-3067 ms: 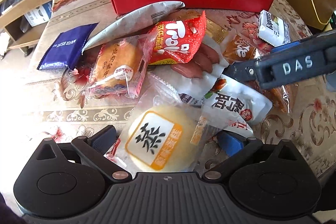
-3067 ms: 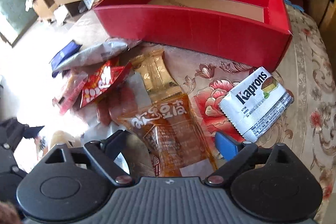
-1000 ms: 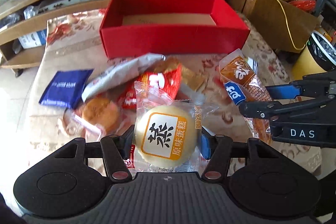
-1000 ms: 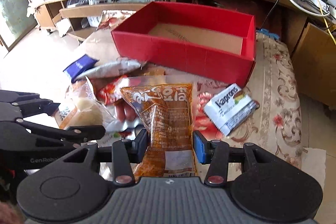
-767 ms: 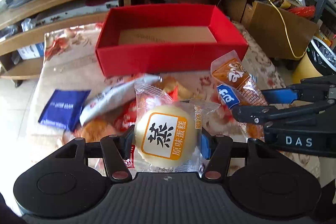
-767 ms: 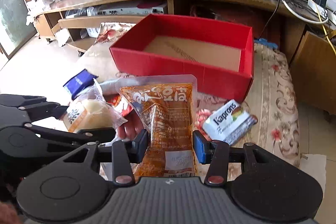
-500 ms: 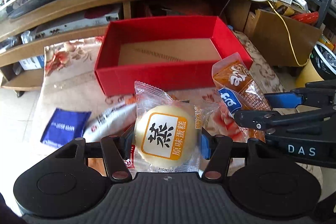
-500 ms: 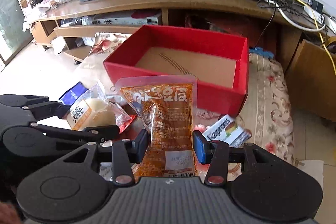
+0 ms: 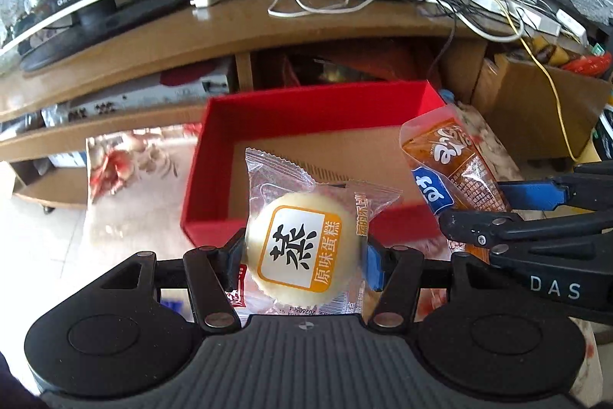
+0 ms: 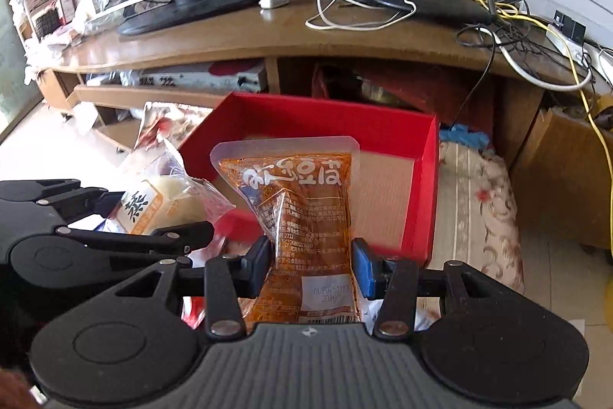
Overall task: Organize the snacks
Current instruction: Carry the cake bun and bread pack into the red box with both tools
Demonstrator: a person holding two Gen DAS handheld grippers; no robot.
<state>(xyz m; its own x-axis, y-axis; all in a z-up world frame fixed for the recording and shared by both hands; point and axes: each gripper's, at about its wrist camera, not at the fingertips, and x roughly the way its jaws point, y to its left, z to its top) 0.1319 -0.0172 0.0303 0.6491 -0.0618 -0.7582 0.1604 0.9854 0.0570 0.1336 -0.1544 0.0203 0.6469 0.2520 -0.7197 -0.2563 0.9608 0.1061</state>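
I have both tongs loaded: the left tongs (image 9: pixel 304 261) are clamped on the round steamed cake packet (image 9: pixel 306 252), and the right tongs (image 10: pixel 312 265) are squeezed onto the lower part of the orange tofu pouch (image 10: pixel 302 213), whose long axis runs straight up the frame away from me. What matters now is the red box (image 9: pixel 214 156). In both wrist views it sits just above the held snacks, in the middle of the frame, its open cardboard floor showing behind the packets' upper ends. In the left view the near wall crosses behind the cake, so I judge that packet is not yet past the rim. The pouch's top already overlaps the interior, so the right side looks marginally nearer to dropping in.
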